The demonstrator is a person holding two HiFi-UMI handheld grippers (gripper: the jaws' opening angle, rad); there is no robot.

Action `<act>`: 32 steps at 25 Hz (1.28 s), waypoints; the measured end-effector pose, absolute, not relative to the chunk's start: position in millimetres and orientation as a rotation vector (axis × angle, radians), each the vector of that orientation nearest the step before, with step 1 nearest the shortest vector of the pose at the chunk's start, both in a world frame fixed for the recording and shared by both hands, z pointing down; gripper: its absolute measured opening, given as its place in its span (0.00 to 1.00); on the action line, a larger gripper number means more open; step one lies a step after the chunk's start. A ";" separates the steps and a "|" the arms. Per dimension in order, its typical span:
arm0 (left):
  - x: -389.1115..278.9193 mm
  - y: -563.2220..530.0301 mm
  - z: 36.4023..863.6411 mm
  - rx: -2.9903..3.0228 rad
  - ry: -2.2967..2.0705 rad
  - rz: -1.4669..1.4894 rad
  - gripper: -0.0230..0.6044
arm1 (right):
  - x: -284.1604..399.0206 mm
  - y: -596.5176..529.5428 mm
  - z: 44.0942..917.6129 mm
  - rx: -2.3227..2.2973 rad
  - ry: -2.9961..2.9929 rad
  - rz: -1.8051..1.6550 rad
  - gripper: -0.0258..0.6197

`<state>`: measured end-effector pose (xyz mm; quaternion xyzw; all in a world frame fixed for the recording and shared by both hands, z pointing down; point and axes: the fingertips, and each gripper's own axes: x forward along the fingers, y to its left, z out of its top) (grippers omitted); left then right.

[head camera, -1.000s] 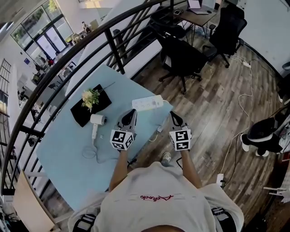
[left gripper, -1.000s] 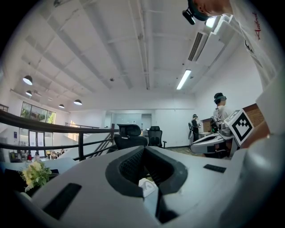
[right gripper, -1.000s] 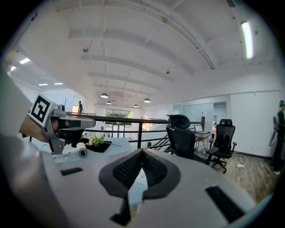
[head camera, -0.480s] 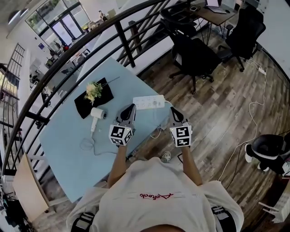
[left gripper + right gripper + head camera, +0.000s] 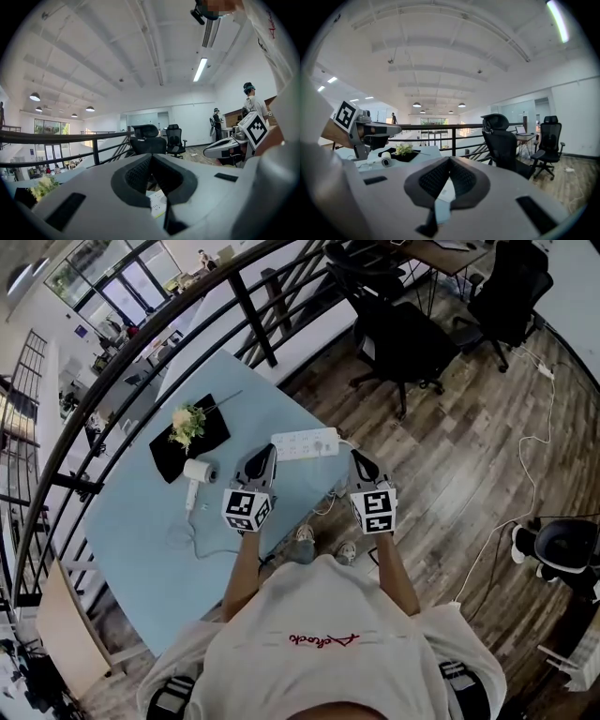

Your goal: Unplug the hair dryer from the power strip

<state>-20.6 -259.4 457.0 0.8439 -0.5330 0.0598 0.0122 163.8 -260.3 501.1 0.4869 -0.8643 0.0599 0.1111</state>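
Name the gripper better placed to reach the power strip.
Left, narrowly. The left gripper is over the table, at the end of the power strip nearer the hair dryer; the right gripper is mostly beyond the table edge. Both are shut.

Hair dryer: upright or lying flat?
Lying flat. In the head view the hair dryer rests on its side on the blue table, its handle stretched out along the tabletop.
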 end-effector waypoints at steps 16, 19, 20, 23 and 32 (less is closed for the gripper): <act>-67.0 -317.1 503.0 2.582 -1.572 0.154 0.05 | 124.3 -300.4 517.5 1.474 -2.426 0.217 0.07; -75.9 -324.3 516.7 2.567 -1.557 0.171 0.05 | 115.8 -308.5 521.1 1.467 -2.413 0.220 0.07; -78.3 -326.4 520.8 2.564 -1.551 0.174 0.05 | 113.4 -311.6 522.9 1.465 -2.408 0.223 0.07; -84.3 -333.5 531.1 2.558 -1.536 0.180 0.05 | 106.4 -321.7 529.4 1.462 -2.398 0.237 0.07; -88.1 -348.0 556.6 2.535 -1.482 0.200 0.05 | 92.9 -335.2 552.7 1.426 -2.369 0.291 0.07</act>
